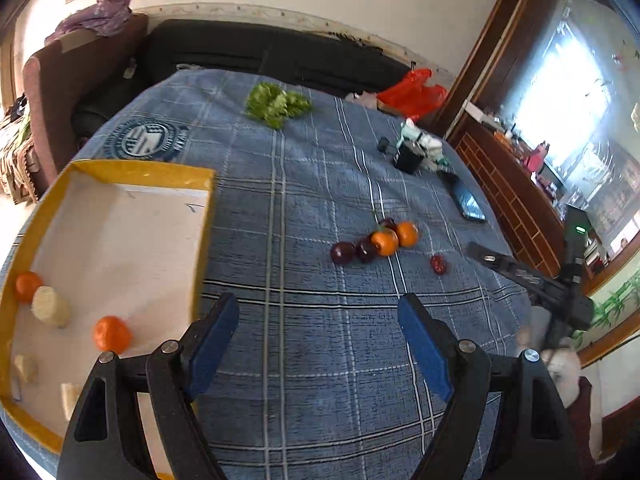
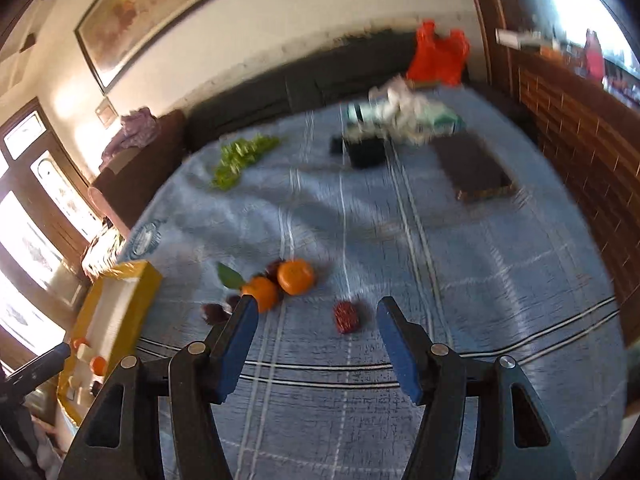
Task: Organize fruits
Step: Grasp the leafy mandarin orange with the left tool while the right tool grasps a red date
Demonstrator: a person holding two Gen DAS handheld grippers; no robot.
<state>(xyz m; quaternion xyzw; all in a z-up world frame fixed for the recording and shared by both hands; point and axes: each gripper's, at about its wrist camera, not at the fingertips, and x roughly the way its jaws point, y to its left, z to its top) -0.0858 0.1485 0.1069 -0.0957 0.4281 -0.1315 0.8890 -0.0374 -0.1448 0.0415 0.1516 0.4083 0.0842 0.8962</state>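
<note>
My left gripper (image 1: 318,302) hangs open over the blue checked cloth (image 1: 304,208), nothing between its blue pads. Left of it stands a yellow box (image 1: 132,169) with a white inside, holding two oranges (image 1: 112,334) and pale banana pieces (image 1: 50,306). Ahead on the cloth lie two more oranges (image 1: 385,242), dark plums (image 1: 343,253) and a small red fruit (image 1: 439,264). My right gripper (image 2: 317,306) is open and empty, the red fruit (image 2: 347,317) just beyond its tips. The oranges (image 2: 296,276) lie to the left of that fruit, and the plums (image 2: 214,312) are partly hidden behind the left finger.
A bunch of lettuce (image 1: 276,104) lies at the far side. A black cup (image 1: 408,156), a phone (image 1: 470,202) and a dark flat slab (image 2: 476,168) sit to the right. A red bag (image 1: 412,92) and a dark sofa (image 1: 248,52) lie behind. A wooden partition (image 2: 580,140) borders the right.
</note>
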